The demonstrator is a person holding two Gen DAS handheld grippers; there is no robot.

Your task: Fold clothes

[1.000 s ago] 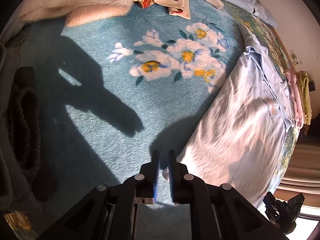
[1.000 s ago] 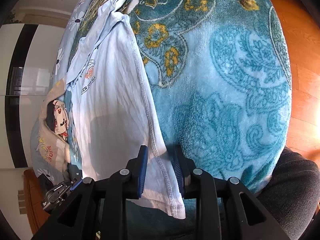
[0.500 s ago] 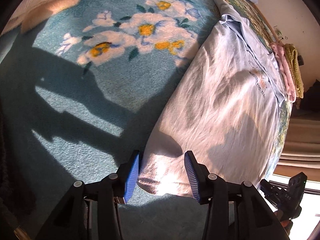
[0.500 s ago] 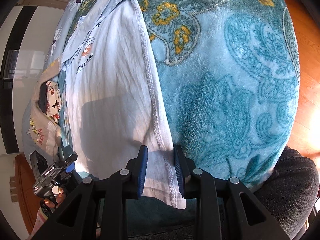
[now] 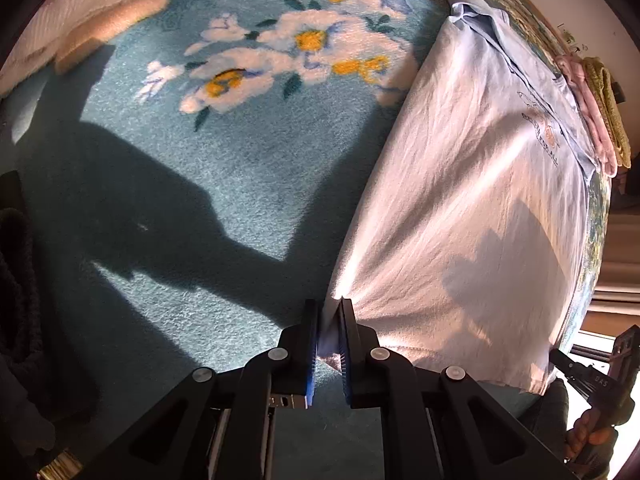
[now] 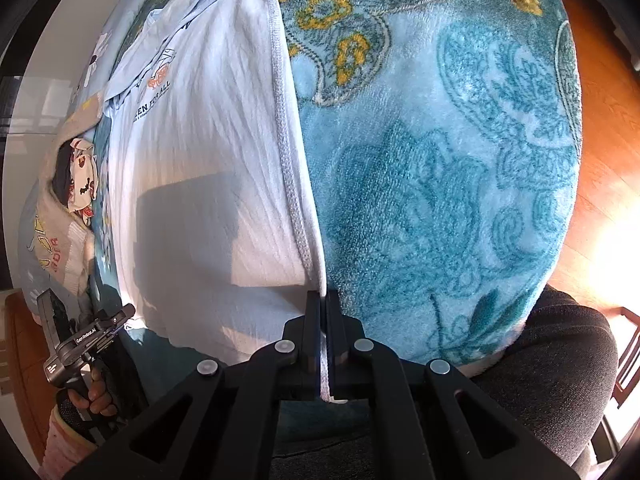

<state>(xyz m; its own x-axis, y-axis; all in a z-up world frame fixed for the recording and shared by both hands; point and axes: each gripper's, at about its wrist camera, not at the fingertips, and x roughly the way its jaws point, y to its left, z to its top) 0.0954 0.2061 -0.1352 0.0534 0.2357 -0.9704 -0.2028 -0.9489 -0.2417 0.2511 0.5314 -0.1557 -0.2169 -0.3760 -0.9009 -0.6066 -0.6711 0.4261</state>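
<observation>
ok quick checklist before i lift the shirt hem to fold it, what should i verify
1. Left claw shut on the light blue t-shirt hem corner: ok.
2. Right claw shut on the opposite hem corner, at the side seam: ok.
3. Shirt body lies flat on the teal blanket, printed side up: ok.
4. Sleeves tucked in: cannot tell.
5. Fold path free of the folded pink and yellow cloths beside the collar: ok.
6. How deep each grip bites: cannot tell.
</observation>
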